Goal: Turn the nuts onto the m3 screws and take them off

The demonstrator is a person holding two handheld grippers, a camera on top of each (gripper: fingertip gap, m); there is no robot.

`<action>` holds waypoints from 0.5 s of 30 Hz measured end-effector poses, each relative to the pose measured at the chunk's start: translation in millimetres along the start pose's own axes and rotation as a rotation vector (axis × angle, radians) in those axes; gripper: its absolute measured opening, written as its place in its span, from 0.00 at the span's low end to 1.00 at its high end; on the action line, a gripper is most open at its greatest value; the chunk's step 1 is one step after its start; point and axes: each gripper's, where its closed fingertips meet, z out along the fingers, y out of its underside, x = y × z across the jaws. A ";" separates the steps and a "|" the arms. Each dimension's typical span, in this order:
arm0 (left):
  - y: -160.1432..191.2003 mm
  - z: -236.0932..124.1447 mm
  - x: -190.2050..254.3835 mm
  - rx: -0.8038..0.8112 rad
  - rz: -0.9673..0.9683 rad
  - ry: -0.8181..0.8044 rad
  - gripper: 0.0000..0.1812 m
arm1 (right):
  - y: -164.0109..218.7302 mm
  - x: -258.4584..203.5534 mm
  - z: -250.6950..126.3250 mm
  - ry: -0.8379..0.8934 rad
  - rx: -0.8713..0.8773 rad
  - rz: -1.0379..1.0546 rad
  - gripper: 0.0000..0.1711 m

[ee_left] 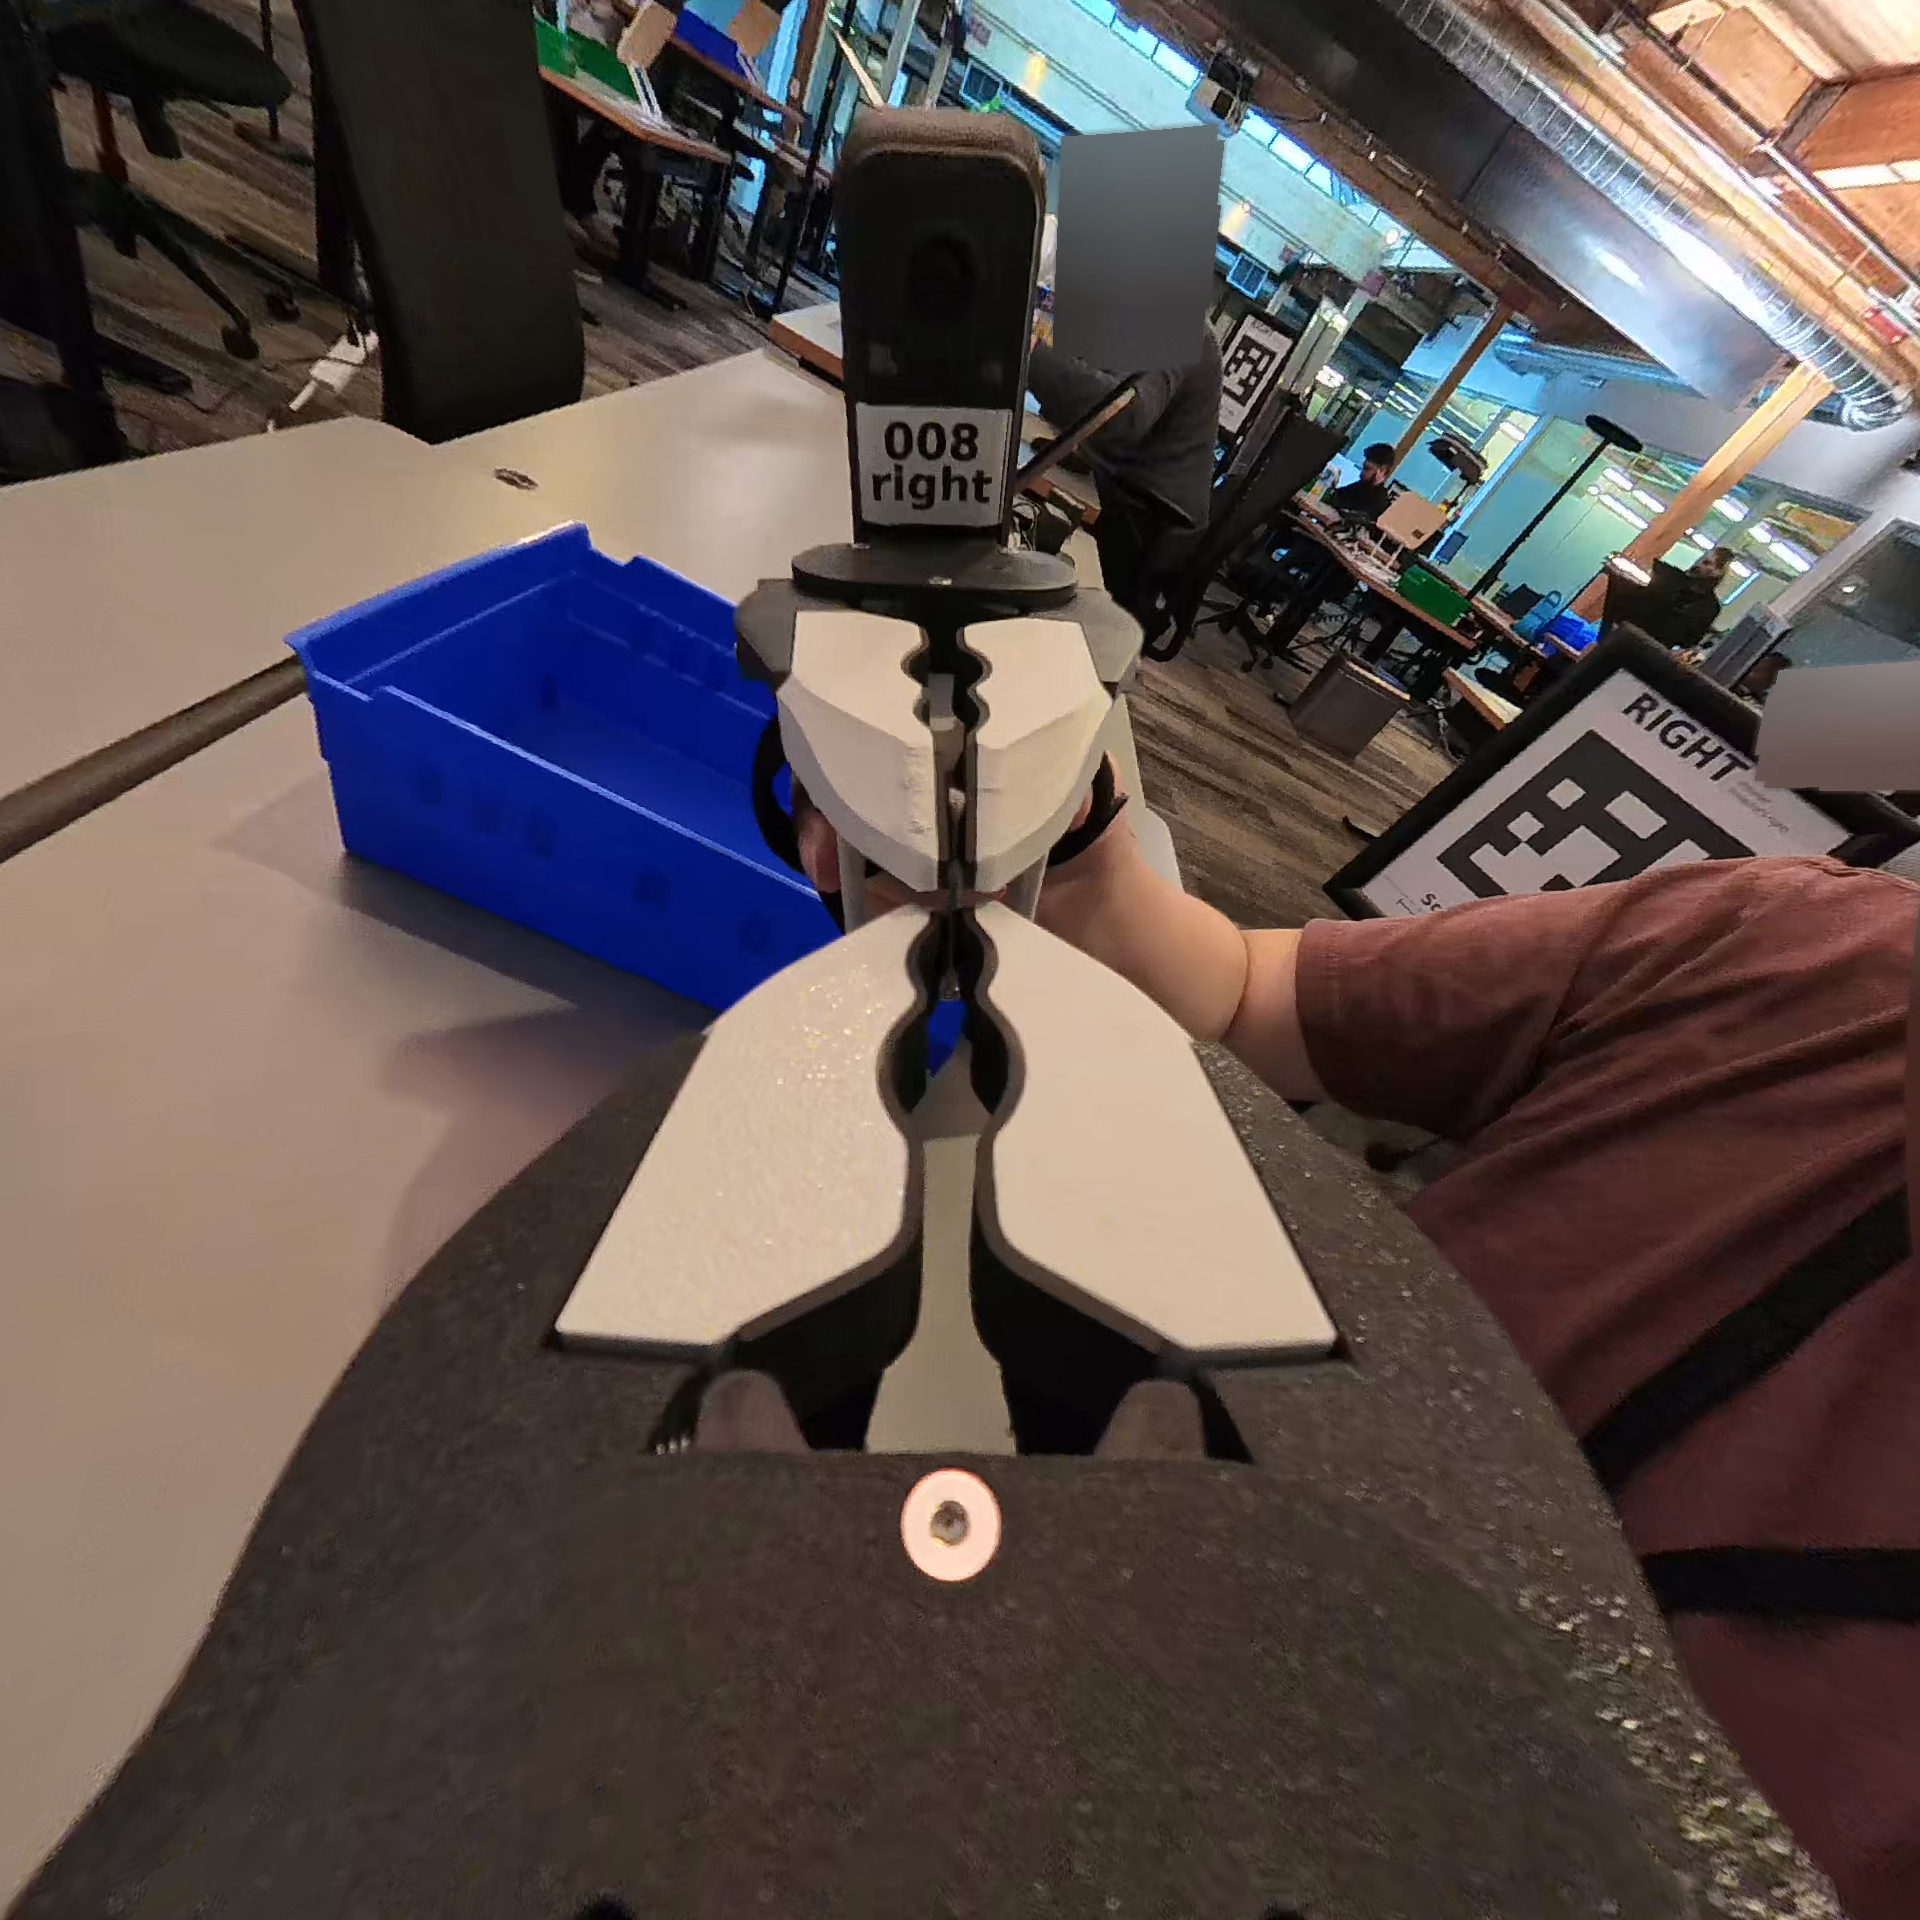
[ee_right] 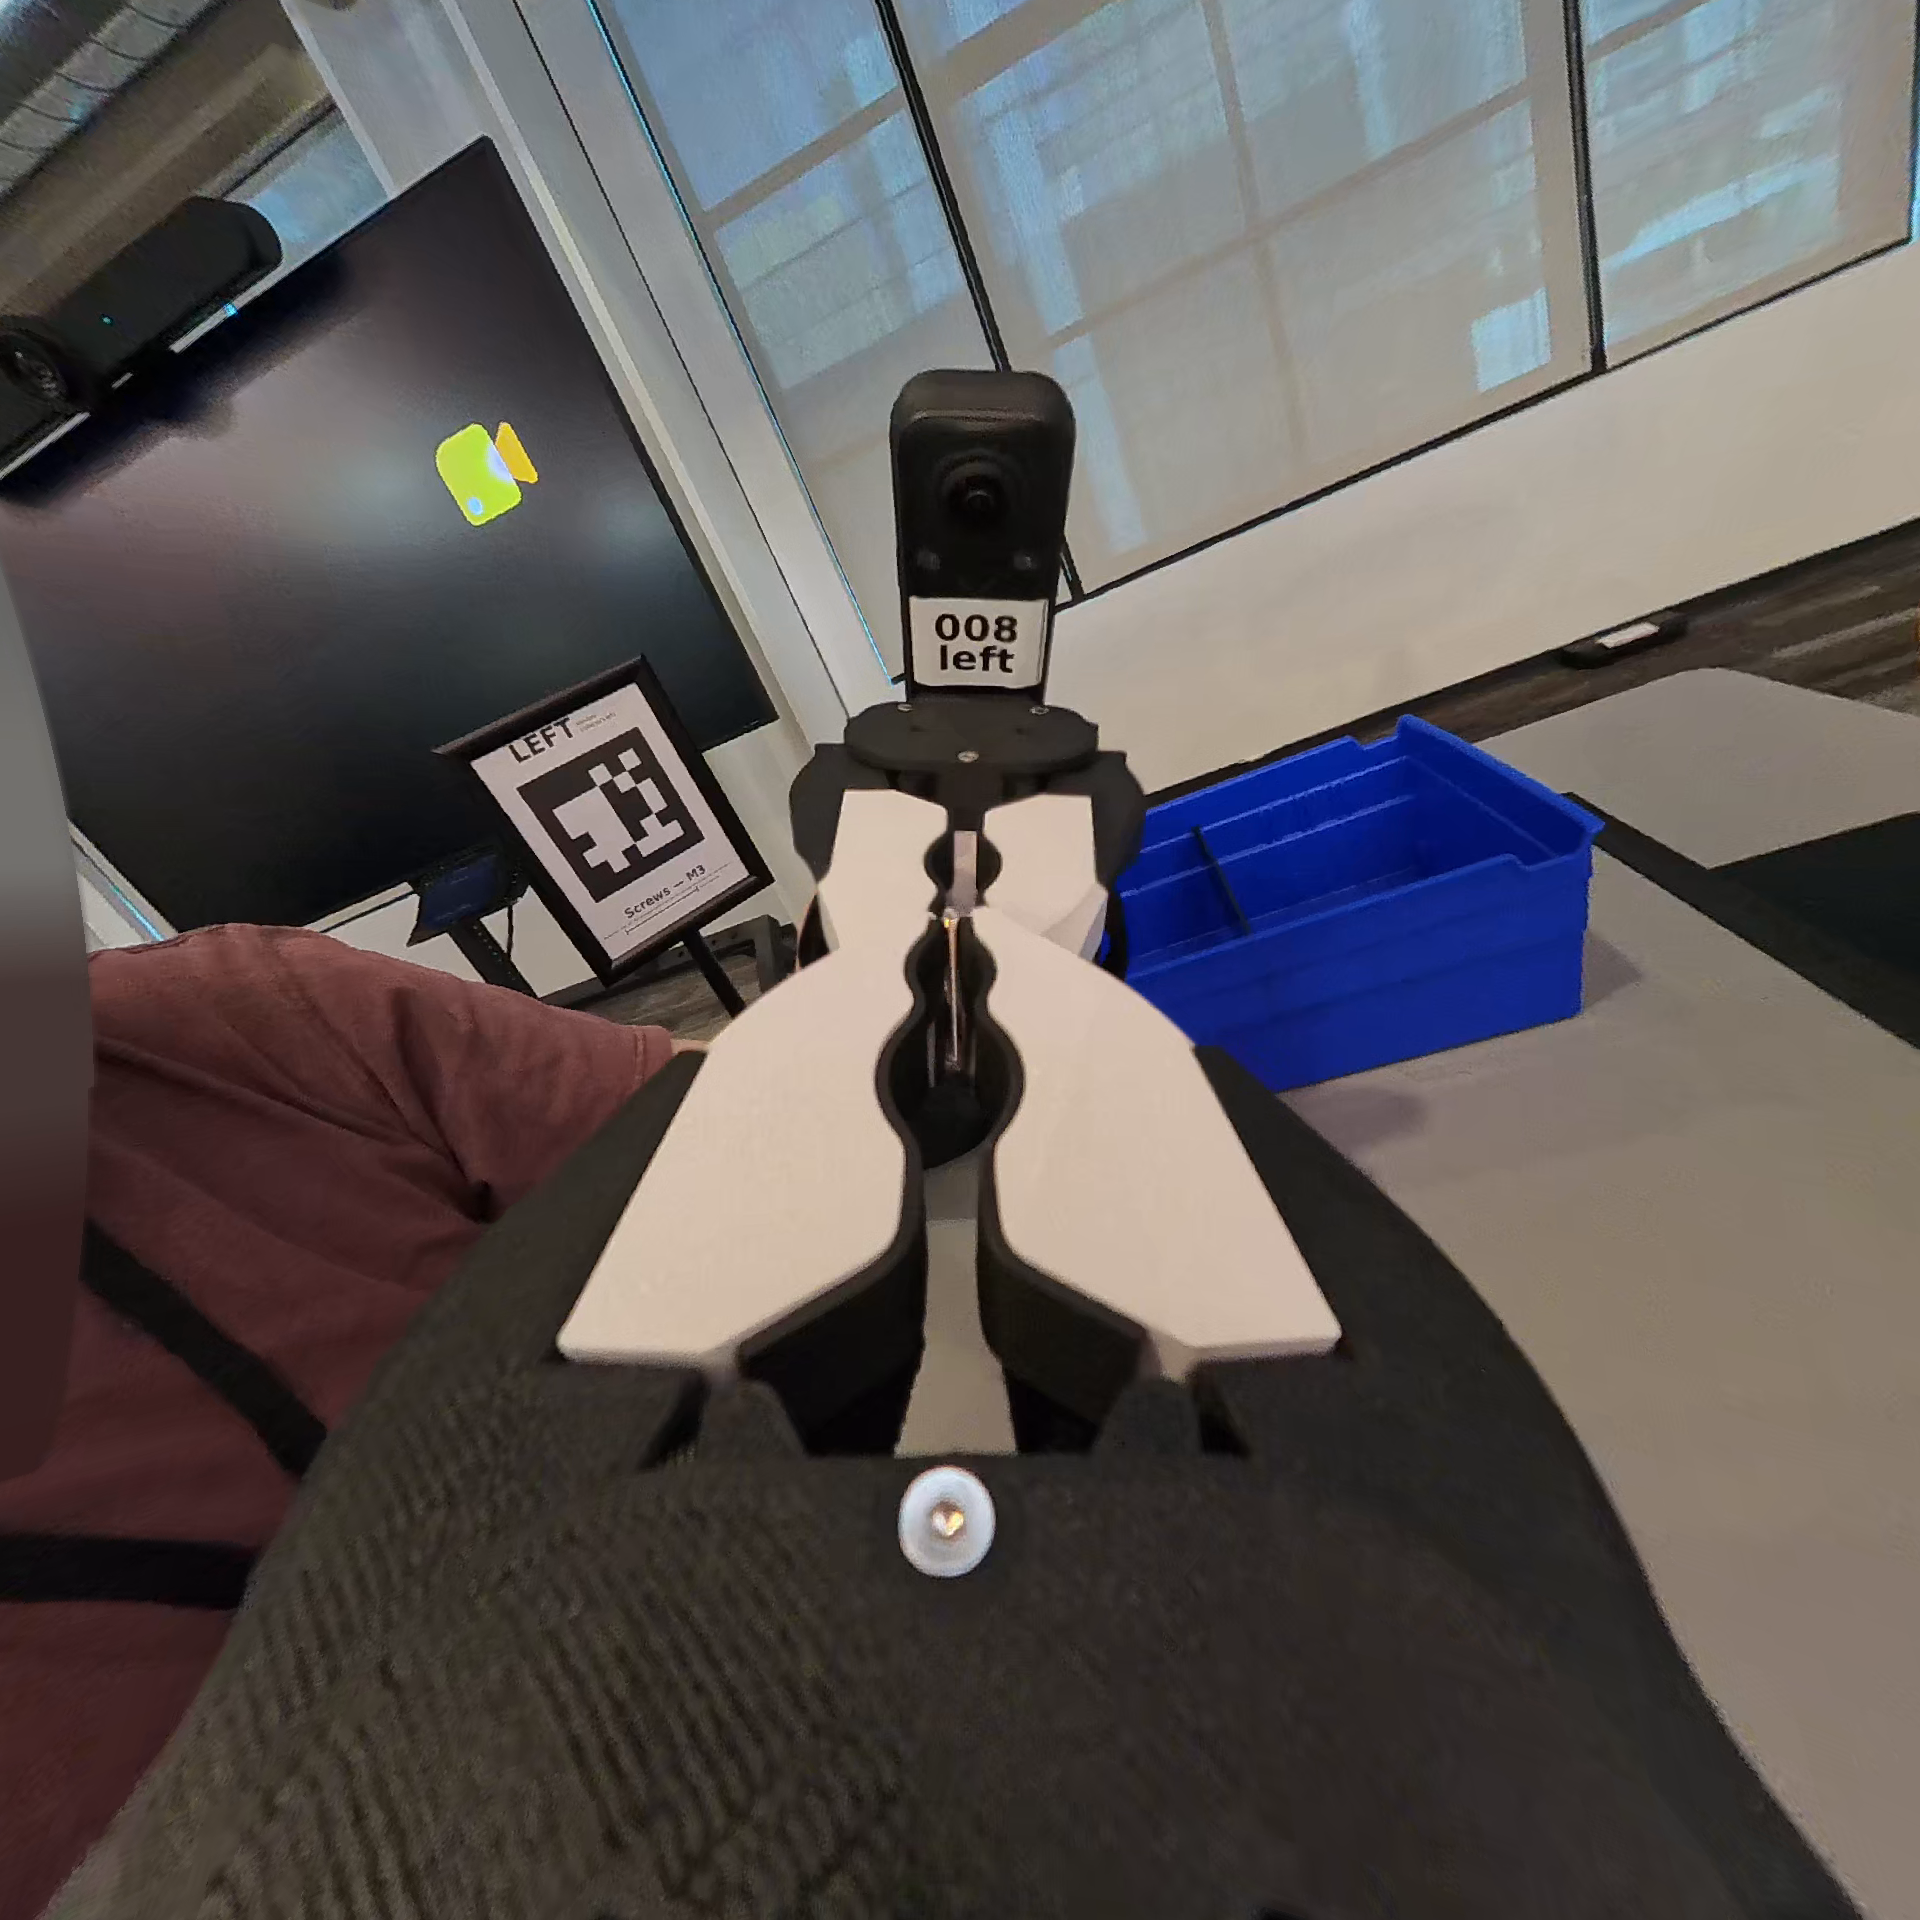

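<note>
**Two grippers meet tip to tip above the table, with a screw between them**

The grey table [ee_left: 208, 1039] carries a blue bin [ee_left: 540, 769], which stands just beside the working place; I think it is kept near so that small parts can go back into it easily. Its inner divisions are visible in the right wrist view, but I cannot see any parts inside.

Both grippers are lifted above the table and point at each other, nearly on one line. This position makes sense for threading: one tool holds the part still while the other turns.

The right gripper [ee_right: 951, 920] has its fingers pressed together on a thin, shiny M3 screw [ee_right: 952, 987], which lies along the slot between the fingers and points towards the other tool. The left gripper [ee_left: 948, 920] also has its fingers closed to a very narrow gap, and its tips touch or almost touch the tips opposite. Probably it pinches a nut there, but the nut is too small and hidden to confirm.

A person's hand [ee_left: 1122, 894] holds the right gripper from behind.
</note>
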 end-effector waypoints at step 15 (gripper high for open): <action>10.6 3.4 -6.6 -0.037 -0.125 0.052 0.01 | 8.9 10.0 -0.2 0.027 -0.047 0.016 0.01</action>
